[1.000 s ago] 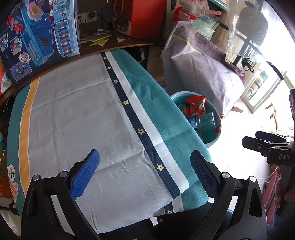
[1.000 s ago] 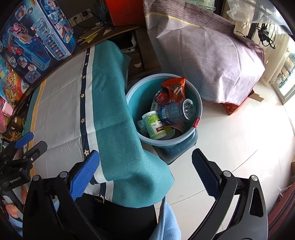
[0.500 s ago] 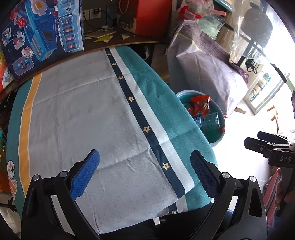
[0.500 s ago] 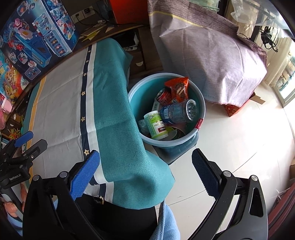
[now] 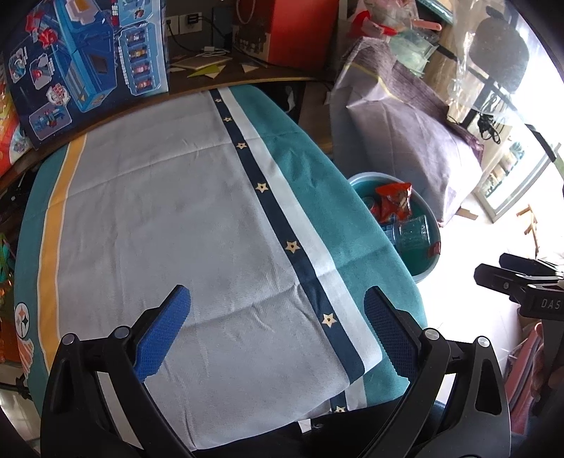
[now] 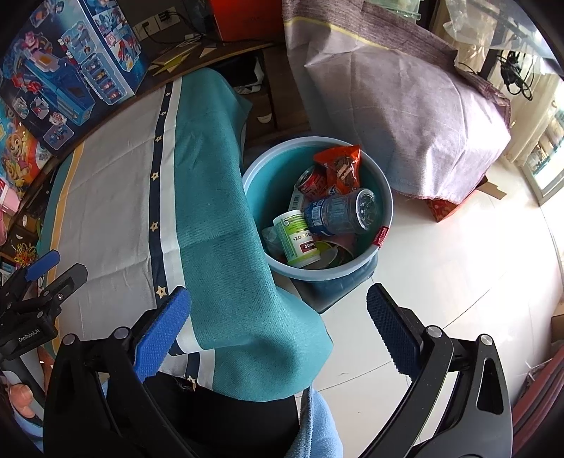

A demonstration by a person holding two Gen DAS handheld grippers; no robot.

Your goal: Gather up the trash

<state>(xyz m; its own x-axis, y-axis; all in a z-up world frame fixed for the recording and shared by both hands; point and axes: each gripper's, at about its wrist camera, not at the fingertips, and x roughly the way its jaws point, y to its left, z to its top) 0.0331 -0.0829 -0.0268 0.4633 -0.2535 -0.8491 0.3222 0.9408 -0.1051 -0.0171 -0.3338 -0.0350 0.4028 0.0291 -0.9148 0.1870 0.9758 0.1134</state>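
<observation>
A light blue bin (image 6: 386, 197) stands on the floor beside the table. It holds an orange snack bag (image 6: 340, 165), a red can (image 6: 312, 181), a clear plastic bottle (image 6: 340, 213) and a white-green container (image 6: 296, 237). My right gripper (image 6: 278, 324) hovers open over the table's corner, short of the bin, with nothing between its fingers. My left gripper (image 5: 276, 324) hangs open above the tablecloth (image 5: 158, 218), holding nothing. In the left wrist view the bin (image 5: 431, 218) is partly hidden by the table edge.
A blue toy box (image 5: 88, 60) and a red box (image 5: 292, 28) stand at the table's far edge. A large purple-grey sack (image 6: 405, 105) sits behind the bin. White tiled floor (image 6: 458, 282) lies to the right. A hand (image 6: 21, 398) shows at lower left.
Both grippers have pulled back a little from the table and the bin, and stay open. The trash in the bin has not moved.
</observation>
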